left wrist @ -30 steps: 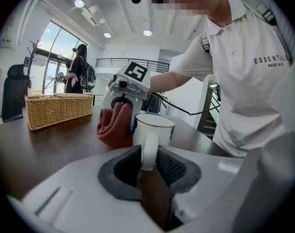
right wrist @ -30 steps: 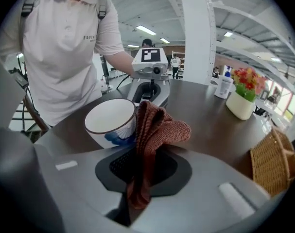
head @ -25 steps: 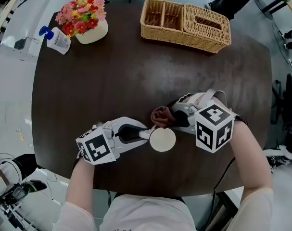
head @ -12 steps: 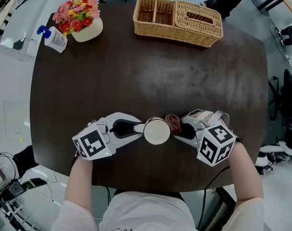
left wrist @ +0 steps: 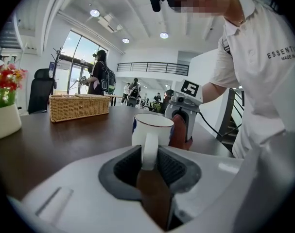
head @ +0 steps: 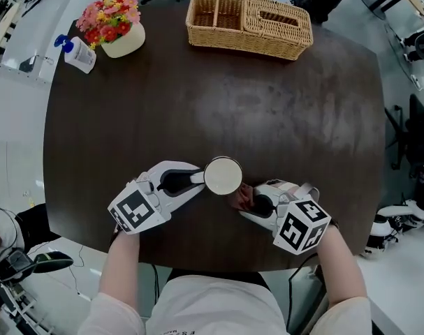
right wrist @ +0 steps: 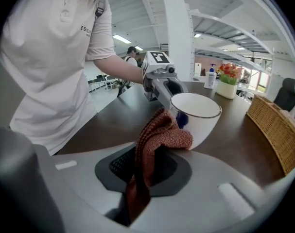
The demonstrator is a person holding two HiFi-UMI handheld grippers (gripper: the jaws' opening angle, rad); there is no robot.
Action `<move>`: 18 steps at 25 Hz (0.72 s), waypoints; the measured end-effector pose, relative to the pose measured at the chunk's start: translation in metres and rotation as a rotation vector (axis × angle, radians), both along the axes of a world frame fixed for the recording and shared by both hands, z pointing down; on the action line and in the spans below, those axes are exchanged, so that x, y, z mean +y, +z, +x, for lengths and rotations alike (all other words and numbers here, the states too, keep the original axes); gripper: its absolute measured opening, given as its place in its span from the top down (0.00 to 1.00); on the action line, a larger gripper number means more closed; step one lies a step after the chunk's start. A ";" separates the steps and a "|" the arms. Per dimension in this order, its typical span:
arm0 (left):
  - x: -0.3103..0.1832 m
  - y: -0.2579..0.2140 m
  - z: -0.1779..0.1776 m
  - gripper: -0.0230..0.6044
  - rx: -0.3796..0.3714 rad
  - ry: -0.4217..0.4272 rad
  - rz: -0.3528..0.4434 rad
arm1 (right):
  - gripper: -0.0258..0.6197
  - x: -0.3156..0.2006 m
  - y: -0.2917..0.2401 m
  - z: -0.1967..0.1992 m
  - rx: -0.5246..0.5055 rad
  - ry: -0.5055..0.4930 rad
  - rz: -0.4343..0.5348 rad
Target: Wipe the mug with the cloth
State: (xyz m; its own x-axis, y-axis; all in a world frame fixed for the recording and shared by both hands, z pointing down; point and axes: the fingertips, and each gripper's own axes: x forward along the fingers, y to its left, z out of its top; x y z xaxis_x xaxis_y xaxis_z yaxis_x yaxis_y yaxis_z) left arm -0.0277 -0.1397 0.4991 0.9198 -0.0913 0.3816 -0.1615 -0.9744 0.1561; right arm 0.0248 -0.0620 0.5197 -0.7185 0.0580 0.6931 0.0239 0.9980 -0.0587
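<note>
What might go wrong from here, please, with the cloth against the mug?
The left gripper holds the white ceramic mug only by its thin handle, so sideways rubbing could twist it in the jaws. The right gripper pinches just a fold of the reddish-brown knitted cloth, which might pull free.

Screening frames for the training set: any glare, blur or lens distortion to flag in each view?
Head view: sharp, with a pale sheen across the dark table and bowed edges. Left gripper view: strong fisheye with black corners, bright windows behind, mug crisp. Right gripper view: same fisheye and dark corners, cloth weave sharp.
</note>
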 end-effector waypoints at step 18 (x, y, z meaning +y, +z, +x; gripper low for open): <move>0.007 -0.078 0.016 0.85 0.154 -0.055 0.199 | 0.83 -0.054 -0.012 0.049 -0.145 0.633 -0.035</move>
